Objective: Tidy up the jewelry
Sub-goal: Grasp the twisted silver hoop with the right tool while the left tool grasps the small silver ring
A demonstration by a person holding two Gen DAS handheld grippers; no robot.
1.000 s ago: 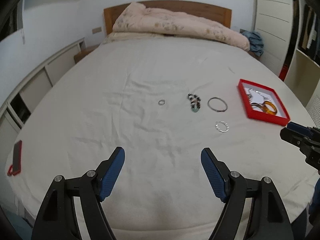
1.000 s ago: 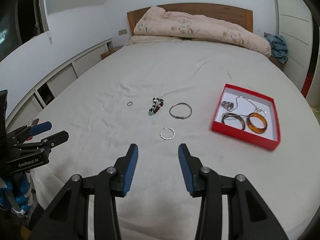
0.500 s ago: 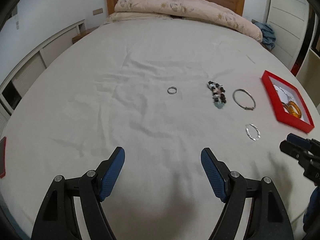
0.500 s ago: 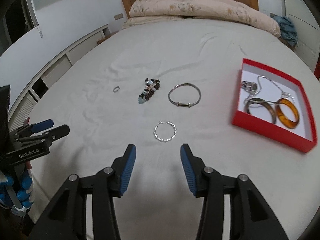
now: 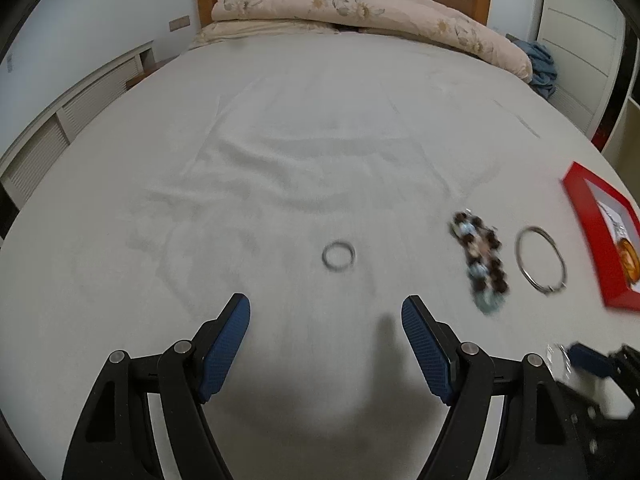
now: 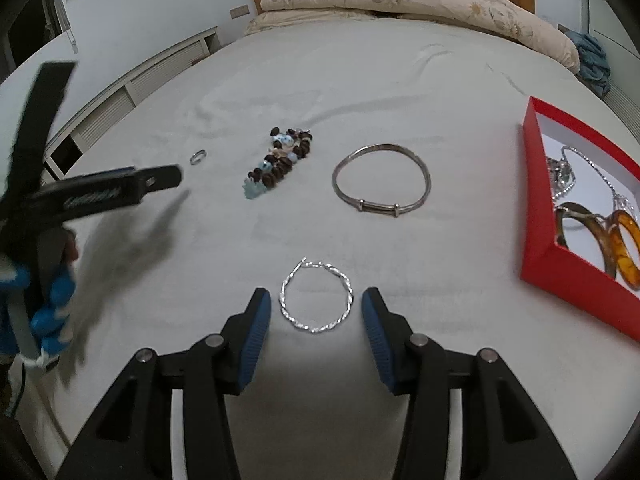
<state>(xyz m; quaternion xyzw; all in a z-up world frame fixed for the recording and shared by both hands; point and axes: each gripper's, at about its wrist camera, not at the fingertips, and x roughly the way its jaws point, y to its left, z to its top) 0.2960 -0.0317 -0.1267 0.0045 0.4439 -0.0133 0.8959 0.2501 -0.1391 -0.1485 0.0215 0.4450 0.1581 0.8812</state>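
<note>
A twisted silver bracelet (image 6: 347,288) lies flat on the white bed sheet (image 6: 360,92), between the fingertips of my right gripper (image 6: 316,303). The blue pads stand open on either side and do not touch it. Beyond it lie a plain silver bangle (image 6: 378,210), a brown and pale-blue beaded bracelet (image 6: 280,164) and a small ring (image 6: 198,157). My left gripper (image 5: 326,312) is open and empty, just short of the small ring (image 5: 324,256). A red box (image 6: 536,200) at the right holds amber bangles (image 6: 624,240) and a chain.
A folded floral quilt (image 5: 360,8) lies against the wooden headboard at the far end. Low white cabinets (image 5: 60,124) run along the left of the bed. The left gripper (image 6: 176,178) and a blue-gloved hand show at the left of the right wrist view.
Both grippers came down and forward over the bed. The twisted bracelet now sits between the right fingers, whose gap widened a little. The small ring is much closer to the left fingers.
</note>
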